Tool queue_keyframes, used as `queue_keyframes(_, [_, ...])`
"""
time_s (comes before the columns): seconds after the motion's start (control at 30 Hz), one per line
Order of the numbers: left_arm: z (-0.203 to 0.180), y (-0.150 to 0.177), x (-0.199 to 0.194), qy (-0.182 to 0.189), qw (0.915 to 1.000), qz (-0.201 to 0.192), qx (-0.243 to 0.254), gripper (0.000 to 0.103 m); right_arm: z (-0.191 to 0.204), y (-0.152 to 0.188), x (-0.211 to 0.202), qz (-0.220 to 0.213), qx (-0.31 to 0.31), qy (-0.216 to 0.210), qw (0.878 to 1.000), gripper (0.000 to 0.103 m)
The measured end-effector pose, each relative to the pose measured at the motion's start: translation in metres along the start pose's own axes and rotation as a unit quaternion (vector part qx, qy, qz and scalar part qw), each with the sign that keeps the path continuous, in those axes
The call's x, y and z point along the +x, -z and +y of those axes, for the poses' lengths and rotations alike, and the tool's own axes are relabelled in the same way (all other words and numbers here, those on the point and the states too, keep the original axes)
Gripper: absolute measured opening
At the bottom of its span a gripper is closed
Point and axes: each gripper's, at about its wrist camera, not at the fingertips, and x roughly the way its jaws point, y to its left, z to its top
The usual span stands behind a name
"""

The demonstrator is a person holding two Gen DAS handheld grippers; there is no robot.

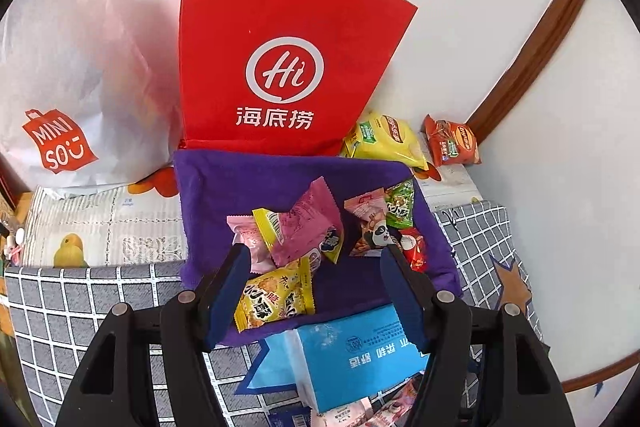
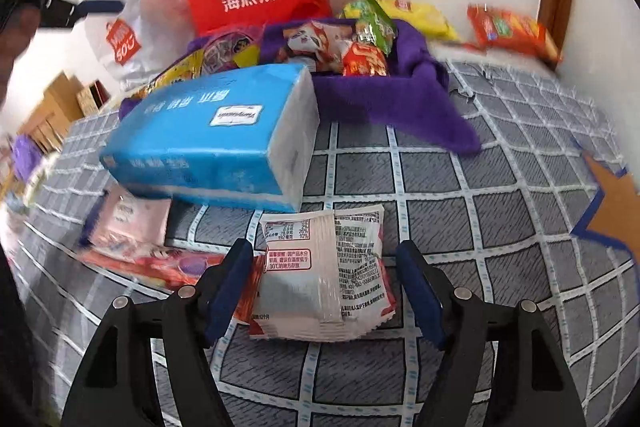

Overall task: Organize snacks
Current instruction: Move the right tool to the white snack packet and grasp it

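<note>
The right gripper (image 2: 324, 291) is hanging spread over the white snack packet (image 2: 324, 271) on the checked cover; slippery film (puffy too) risks skidding sideways if one pad lands first.

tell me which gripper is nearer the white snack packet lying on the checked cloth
Right. The right gripper has its open jaws either side of the white snack packet. The left gripper hangs open over the purple bin, beyond the blue tissue pack.
</note>
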Motion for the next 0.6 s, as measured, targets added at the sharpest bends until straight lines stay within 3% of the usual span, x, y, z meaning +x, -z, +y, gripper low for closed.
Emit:
queue_keyframes(0.07, [0.000,0.000,-0.001,-0.001,1.0000,-0.001,-0.002,0.065,0.001,-0.001,0.001,0.000,0.001,0.010,1.000,0.072])
queue_keyframes(0.23, [-0.003,0.000,-0.006,-0.008,0.9999,-0.008,0.001,0.065,-0.003,0.000,0.000,-0.003,0.011,0.025,1.000,0.058])
queue_keyframes(0.6, [-0.022,0.001,-0.004,-0.030,0.9993,-0.003,0.023,0.065,-0.012,-0.003,0.000,-0.004,0.033,0.008,0.999,0.056])
